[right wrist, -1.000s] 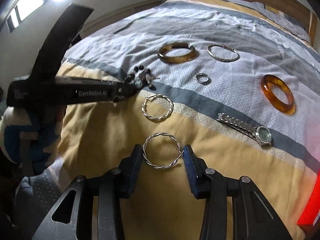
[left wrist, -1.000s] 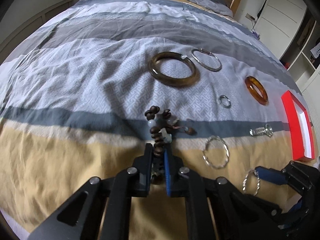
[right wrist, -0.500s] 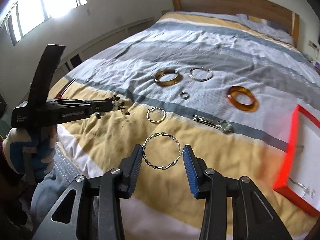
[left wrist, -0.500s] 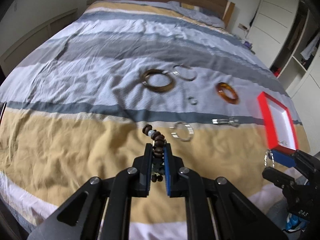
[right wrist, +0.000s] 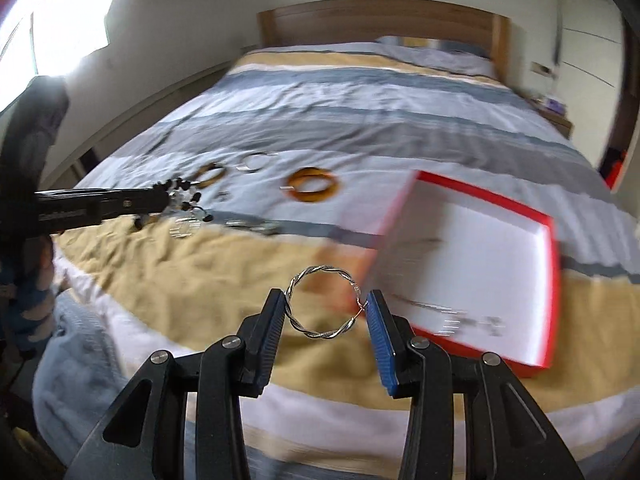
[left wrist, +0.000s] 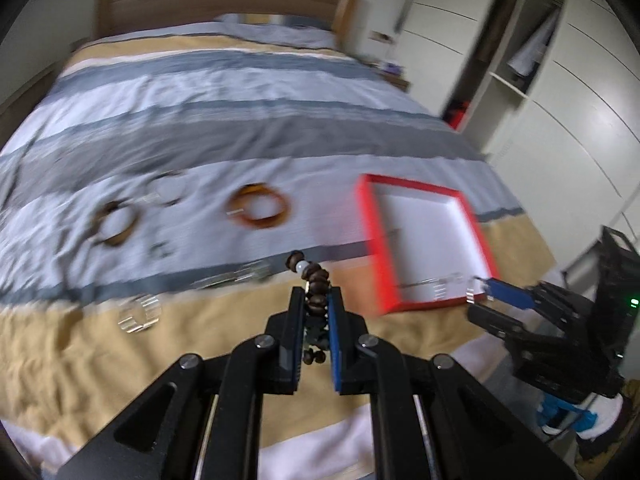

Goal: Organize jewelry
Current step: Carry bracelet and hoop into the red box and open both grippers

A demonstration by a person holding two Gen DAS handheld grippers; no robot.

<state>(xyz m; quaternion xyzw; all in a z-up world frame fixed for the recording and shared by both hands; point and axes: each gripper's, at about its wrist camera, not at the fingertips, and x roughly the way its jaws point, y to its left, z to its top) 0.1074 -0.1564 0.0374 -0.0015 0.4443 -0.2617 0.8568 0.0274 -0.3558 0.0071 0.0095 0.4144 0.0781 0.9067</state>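
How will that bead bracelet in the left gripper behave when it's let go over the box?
Likely floppy: the bead bracelet droops in loose loops around the left gripper. Its round beads may roll or spread in the red box. Probably light; a narrow pinch holds it.

daylight glared from the window (right wrist: 68, 40) at ten o'clock, motion blur smeared the bed (left wrist: 240, 92), and fisheye edges bent darkly.
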